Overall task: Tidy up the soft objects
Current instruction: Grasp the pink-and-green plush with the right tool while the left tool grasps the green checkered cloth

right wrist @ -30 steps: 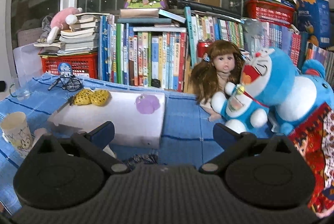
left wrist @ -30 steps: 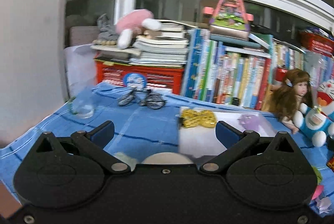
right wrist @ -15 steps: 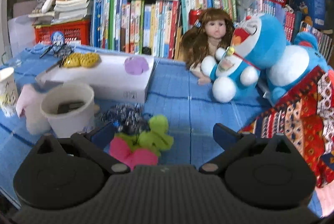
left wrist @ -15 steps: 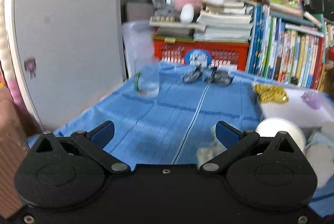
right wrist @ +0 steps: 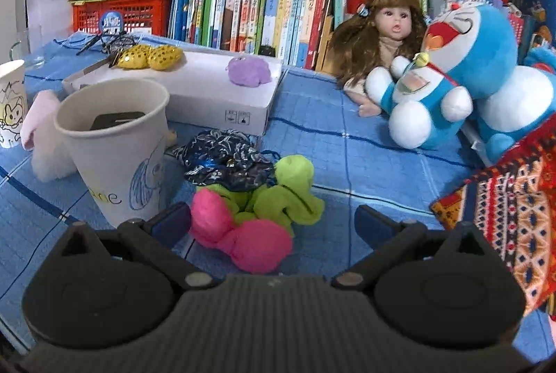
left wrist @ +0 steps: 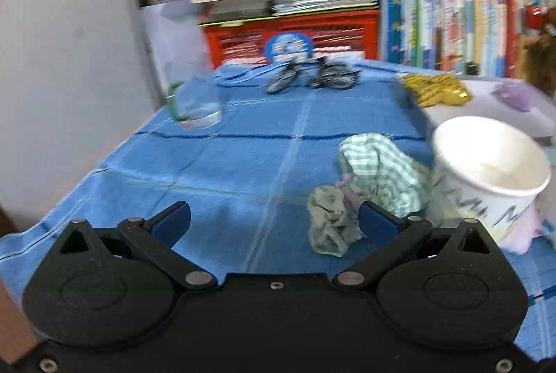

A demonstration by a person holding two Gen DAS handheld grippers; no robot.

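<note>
In the right wrist view my right gripper (right wrist: 272, 221) hangs open just above a pink scrunchie (right wrist: 243, 235), with a lime-green scrunchie (right wrist: 288, 195) and a dark blue patterned one (right wrist: 226, 159) behind it. A white paper cup (right wrist: 118, 143) stands to their left. In the left wrist view my left gripper (left wrist: 274, 221) is open over the blue cloth; a small grey-green cloth wad (left wrist: 330, 220) lies by its right finger, a green checked scrunchie (left wrist: 378, 171) behind it, next to a white paper cup (left wrist: 486, 178). Yellow (right wrist: 149, 56) and purple (right wrist: 248, 74) scrunchies lie on a white box (right wrist: 215, 102).
A doll (right wrist: 378, 35) and blue plush toys (right wrist: 451, 74) sit at the right, beside a patterned cushion (right wrist: 504, 216). Rows of books (right wrist: 260, 1) and a red crate (left wrist: 295, 35) line the back. A glass jar (left wrist: 194, 102) and a toy bicycle (left wrist: 309, 77) stand on the blue tablecloth (left wrist: 226, 171).
Both grippers have dropped lower and tilted toward the table. The left view swung back right, bringing the checked scrunchie and cup into view. The right gripper came closer over the pink and green scrunchies.
</note>
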